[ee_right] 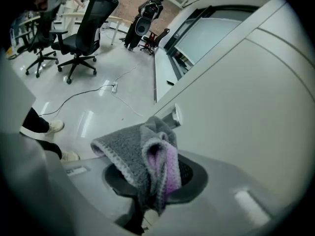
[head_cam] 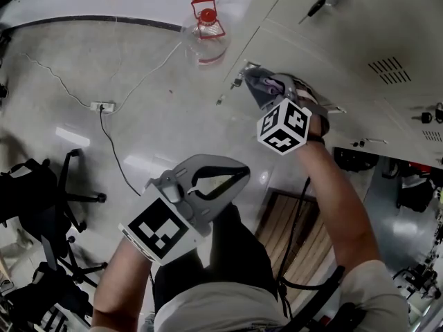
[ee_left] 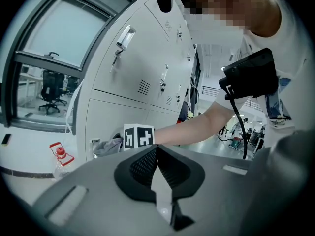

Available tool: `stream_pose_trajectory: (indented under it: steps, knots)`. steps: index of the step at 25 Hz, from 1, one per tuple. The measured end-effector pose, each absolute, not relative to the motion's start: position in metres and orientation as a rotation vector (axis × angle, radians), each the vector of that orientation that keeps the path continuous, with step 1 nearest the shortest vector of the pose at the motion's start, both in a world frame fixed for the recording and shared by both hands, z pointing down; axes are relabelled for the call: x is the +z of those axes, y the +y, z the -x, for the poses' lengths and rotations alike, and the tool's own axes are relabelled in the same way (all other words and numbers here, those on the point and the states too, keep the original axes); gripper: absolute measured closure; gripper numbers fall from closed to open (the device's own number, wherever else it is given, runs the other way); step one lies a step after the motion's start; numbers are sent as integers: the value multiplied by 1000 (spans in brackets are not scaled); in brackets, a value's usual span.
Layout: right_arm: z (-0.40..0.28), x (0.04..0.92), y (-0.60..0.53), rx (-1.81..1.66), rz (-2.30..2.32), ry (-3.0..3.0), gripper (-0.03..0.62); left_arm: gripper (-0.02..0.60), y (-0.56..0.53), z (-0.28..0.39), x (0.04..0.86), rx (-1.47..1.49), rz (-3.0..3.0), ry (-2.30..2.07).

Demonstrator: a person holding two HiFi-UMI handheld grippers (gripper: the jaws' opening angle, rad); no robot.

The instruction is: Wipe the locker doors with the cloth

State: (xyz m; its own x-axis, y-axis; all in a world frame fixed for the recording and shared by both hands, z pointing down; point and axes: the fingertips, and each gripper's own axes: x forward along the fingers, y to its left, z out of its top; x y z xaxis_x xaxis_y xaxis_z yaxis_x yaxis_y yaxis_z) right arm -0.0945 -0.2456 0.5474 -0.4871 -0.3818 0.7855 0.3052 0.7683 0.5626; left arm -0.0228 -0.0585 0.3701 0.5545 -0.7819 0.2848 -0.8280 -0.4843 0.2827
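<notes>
Grey and lilac fleece, folded into a wad, fills the jaws of the right gripper [ee_right: 153,183], which are clamped tight on the cloth [ee_right: 147,154] so that a thick fold sticks out past the tips, as a person leans down to the pale metal locker doors [ee_right: 256,97] to wipe them; the cloth is held low on the bank of lockers, just beside a small metal latch [ee_right: 174,116] at a door's edge, though whether the fleece is pressed on the paint or a shade clear of it cannot be told from here; the left gripper [head_cam: 225,178] hangs apart from the work over the shiny floor, its jaws drawn together at the tips with nothing between them; a clear water bottle [head_cam: 205,33] with a red cap and handle stands on the floor near the foot of the lockers, and a thin cable [head_cam: 111,140] trails across the floor from a power strip; the likeliest trouble from this point looks to be the loose fold catching on the latch as the wipe passes it, which could drag the cloth out of the jaws or bunch it to one side; if the wad shifts that way the hard jaw tips, rather than the fleece, may rub the door; a wide low sweep could also knock the bottle
</notes>
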Motion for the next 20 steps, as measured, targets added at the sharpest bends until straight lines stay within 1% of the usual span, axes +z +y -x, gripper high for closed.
stream_pose_trajectory:
  steps: [9, 15, 20]
  knots:
    - [92, 638, -246, -785, 8, -1825, 507, 578, -57, 25, 383, 179, -2376, -1307]
    - [96, 676, -244, -754, 50, -1802, 507, 577, -60, 28, 388, 171, -2357, -1322]
    - [85, 710, -246, -698, 67, -1764, 507, 577, -62, 29, 390, 167, -2351, -1329]
